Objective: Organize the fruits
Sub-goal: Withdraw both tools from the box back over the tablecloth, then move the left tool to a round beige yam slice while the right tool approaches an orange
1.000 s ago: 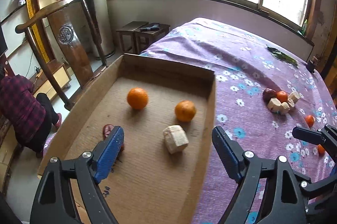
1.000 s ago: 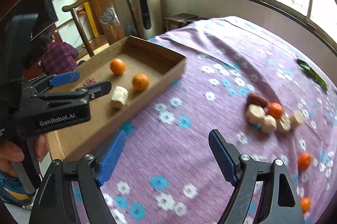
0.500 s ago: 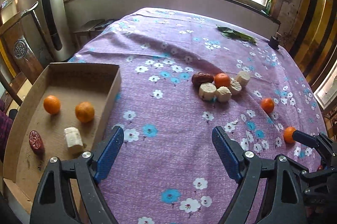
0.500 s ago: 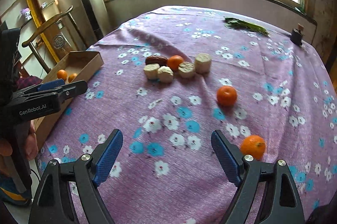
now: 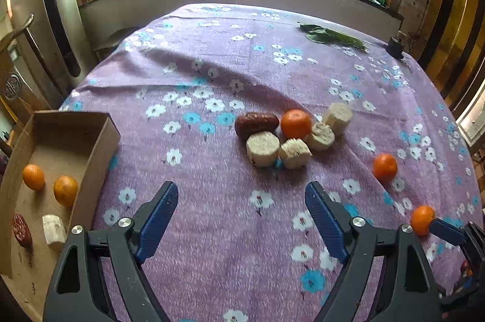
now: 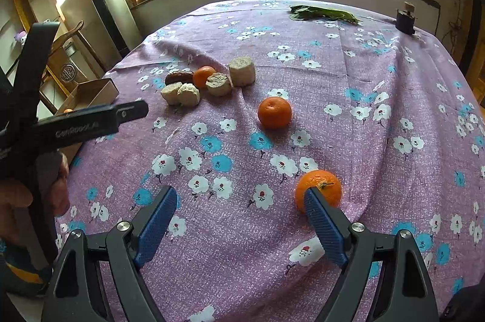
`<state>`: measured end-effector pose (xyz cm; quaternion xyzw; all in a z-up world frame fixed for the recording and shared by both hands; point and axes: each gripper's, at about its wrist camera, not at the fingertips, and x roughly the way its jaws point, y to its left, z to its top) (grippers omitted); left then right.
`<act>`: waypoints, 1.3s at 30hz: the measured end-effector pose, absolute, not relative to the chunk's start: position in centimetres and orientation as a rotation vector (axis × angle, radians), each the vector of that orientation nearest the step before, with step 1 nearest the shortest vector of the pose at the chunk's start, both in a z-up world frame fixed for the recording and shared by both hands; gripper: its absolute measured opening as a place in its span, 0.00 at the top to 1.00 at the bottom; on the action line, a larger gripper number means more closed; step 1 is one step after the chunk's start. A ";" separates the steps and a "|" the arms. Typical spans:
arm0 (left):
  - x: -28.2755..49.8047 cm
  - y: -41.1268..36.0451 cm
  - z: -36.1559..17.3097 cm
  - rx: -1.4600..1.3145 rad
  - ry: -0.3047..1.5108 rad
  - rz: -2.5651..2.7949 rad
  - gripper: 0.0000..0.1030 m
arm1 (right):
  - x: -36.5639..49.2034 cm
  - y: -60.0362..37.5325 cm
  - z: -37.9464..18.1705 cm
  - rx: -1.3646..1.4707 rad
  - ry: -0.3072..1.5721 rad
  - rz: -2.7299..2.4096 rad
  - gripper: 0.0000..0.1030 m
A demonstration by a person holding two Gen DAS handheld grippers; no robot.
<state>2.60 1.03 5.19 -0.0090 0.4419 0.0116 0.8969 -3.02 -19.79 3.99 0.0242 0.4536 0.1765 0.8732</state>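
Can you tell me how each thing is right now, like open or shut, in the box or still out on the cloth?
Left gripper: open, empty.
Right gripper: open, empty, one finger beside the nearest orange.
Box: open-topped, holding two oranges, a date and a pale chunk.
Pile: four pale chunks, a date, an orange, bunched on the cloth.
Lone orange: loose on the cloth.

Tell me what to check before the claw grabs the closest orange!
1. Right gripper open: ok.
2. Nearest orange between its fingers: not ok, it sits at the right finger's tip, outside the gap.
3. Nothing crowding that orange: ok, the second orange lies apart.
4. Left gripper open and empty: ok.
5. Cardboard box has room: ok, bare floor shows beside the fruit inside.
6. Tablecloth flat under the orange: cannot tell, folds show nearby.
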 end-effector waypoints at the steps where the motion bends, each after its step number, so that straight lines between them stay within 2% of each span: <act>1: 3.2 0.9 5.2 0.001 0.908 0.054 0.17 | -3.0 -19.8 4.0 0.050 0.947 0.370 0.13; 11: 8.8 -0.9 3.5 0.097 0.915 0.116 0.17 | -2.7 -18.9 3.5 0.031 0.964 0.417 0.13; 15: 7.8 -1.3 3.7 0.143 0.888 0.089 0.17 | -2.5 -19.0 3.3 0.036 0.973 0.411 0.13; 21: 4.5 -2.1 2.9 0.185 0.952 -0.042 0.17 | -2.4 -18.9 3.4 0.033 0.974 0.411 0.13; 34: 4.5 -2.1 2.1 0.022 0.989 -0.145 0.18 | -2.5 -19.3 3.8 0.028 0.939 0.389 0.13; 35: 4.6 -2.3 1.9 0.015 0.989 -0.156 0.19 | -2.5 -19.6 4.1 0.035 0.919 0.378 0.13; 38: 5.3 -2.7 1.2 0.016 1.006 -0.159 0.47 | -1.8 -20.5 4.8 0.063 0.888 0.334 0.13; 39: 5.3 -2.7 1.3 0.021 0.993 -0.154 0.46 | -1.4 -20.7 4.9 0.065 0.888 0.317 0.13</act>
